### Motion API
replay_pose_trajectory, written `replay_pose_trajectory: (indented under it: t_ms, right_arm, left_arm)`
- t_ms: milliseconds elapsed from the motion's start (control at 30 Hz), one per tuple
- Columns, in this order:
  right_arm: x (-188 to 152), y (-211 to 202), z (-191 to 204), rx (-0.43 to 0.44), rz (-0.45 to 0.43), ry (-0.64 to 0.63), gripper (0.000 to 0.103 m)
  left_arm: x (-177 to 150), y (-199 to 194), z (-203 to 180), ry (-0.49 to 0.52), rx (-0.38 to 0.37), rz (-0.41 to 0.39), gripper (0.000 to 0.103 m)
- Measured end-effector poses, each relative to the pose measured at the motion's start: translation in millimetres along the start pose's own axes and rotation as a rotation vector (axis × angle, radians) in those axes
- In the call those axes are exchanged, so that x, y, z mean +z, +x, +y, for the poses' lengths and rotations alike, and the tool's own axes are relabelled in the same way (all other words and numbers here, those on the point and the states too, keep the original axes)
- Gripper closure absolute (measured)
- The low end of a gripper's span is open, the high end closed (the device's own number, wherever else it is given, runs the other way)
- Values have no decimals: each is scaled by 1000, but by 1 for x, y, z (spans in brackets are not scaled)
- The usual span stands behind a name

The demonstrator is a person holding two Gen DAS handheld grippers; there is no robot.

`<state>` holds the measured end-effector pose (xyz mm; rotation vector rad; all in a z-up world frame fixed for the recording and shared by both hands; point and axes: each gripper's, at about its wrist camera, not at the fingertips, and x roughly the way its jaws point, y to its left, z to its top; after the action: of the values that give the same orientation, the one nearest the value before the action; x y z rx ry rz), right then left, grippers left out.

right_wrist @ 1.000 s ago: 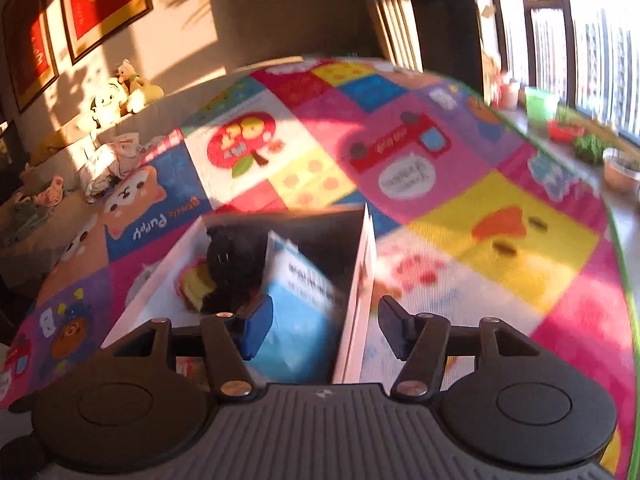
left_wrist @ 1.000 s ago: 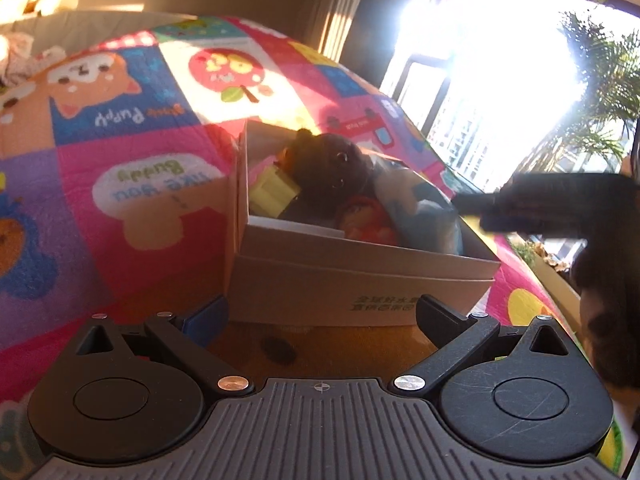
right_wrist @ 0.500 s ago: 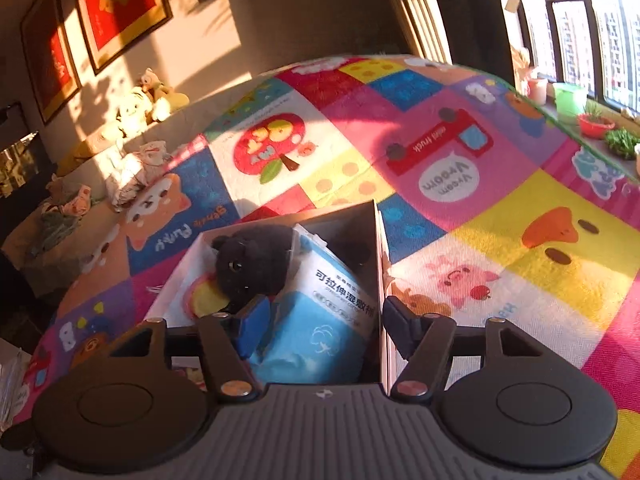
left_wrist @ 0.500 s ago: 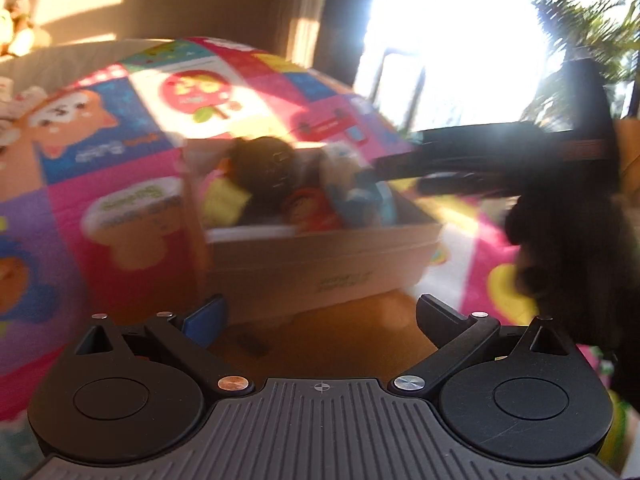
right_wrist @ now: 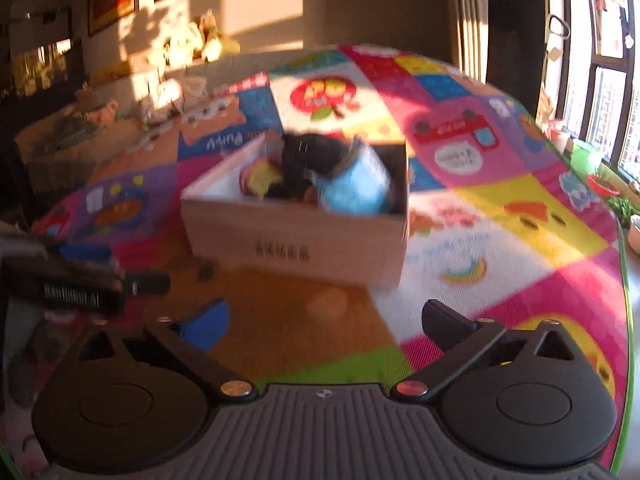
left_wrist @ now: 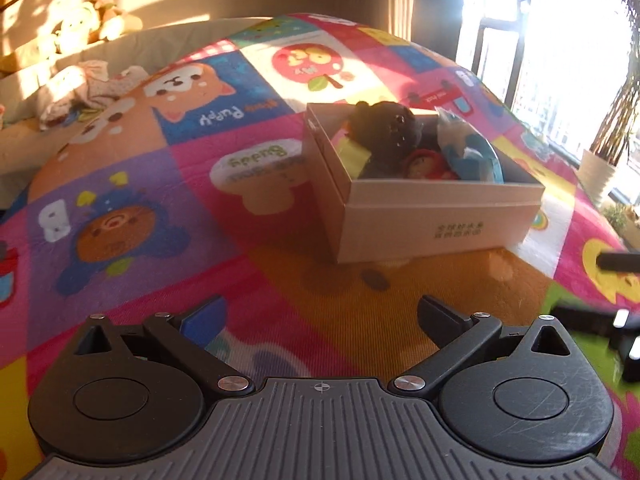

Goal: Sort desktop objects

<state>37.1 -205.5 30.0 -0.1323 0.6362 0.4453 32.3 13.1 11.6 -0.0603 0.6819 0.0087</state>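
An open cardboard box stands on the colourful play mat. Inside lie a black plush bear, a blue tissue pack, a small red toy and a yellow item. My left gripper hovers open over the mat in front of the box, nothing between its fingers. My right gripper is back from the box, its jaws opening wide with nothing between them. The left gripper's fingers show at the left edge of the right wrist view.
The play mat covers the surface. Plush toys and crumpled cloth sit at the far left on a grey sofa. Potted plants and a bright window line the right side. The right gripper's fingers show at the right edge.
My right gripper let go of the blue tissue pack in the box, drew back and opened wide. My left gripper swung left, so the box now lies to its right.
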Motion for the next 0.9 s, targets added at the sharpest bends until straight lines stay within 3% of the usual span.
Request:
replay_pose_trajectory:
  t_ms: [200, 400, 500, 667, 900]
  right_arm:
    - [-23, 9, 14, -41, 53, -39, 0]
    - [-14, 31, 2, -118, 53, 34, 0]
    - [-10, 46, -4, -159, 110, 83, 0]
    - [-20, 43, -5, -164, 48, 120, 0]
    - [-21, 41, -5, -163, 43, 122, 0]
  left_arm:
    - [-17, -3, -16, 37, 19, 7, 0]
    - [-9, 17, -29, 39, 49, 12, 0]
    - [-10, 30, -28, 33, 76, 11, 0]
    - [-11, 30, -27, 28, 72, 8, 0]
    - [-11, 30, -27, 29, 72, 9, 0]
